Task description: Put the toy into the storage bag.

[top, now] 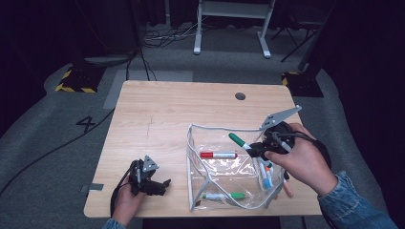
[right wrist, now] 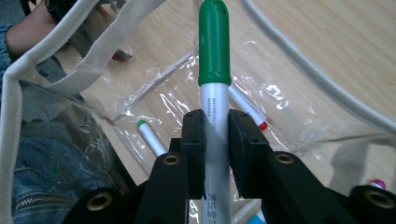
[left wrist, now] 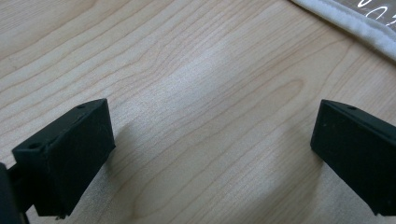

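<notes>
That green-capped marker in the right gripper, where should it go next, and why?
Probably a little lower into the clear bag, then let go. The right gripper is clamped on the green-capped marker above the bag's open top, and a red-capped marker and another green one already lie inside. The left gripper rests open over the table.

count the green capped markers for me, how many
2: one green-capped marker clamped in the right claw over the clear bag, another lying inside the bag near its front edge. More may hide under the hand.
</notes>
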A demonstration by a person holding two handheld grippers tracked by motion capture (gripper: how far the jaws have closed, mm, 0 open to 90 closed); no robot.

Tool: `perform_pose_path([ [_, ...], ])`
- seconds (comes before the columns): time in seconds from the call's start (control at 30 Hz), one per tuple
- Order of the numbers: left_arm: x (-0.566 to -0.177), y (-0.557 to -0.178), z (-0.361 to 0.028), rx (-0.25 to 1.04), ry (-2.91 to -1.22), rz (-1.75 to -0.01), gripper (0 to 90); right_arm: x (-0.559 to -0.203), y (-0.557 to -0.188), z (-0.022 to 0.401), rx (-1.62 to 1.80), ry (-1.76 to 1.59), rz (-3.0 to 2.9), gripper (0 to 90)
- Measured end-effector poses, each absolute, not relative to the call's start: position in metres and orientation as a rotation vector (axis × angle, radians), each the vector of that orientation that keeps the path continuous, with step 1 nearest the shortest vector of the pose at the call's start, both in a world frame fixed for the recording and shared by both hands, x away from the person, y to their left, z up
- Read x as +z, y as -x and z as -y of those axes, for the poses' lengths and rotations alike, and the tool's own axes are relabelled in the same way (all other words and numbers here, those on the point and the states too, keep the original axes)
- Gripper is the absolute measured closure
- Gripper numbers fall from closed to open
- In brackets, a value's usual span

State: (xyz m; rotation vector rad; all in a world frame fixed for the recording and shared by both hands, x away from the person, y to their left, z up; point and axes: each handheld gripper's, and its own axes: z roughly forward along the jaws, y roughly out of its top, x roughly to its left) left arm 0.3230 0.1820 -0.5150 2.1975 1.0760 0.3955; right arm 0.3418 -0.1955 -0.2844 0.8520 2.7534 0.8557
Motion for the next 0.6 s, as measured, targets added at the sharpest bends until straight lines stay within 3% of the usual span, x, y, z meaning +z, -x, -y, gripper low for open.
perform_pose_path([
  [0.6,-0.515,-0.323,-0.182,0.395,-2.197,-1.076,0.0,-0.315,-0.342,0.151,0.739,-0.753,-2.91,77.0],
])
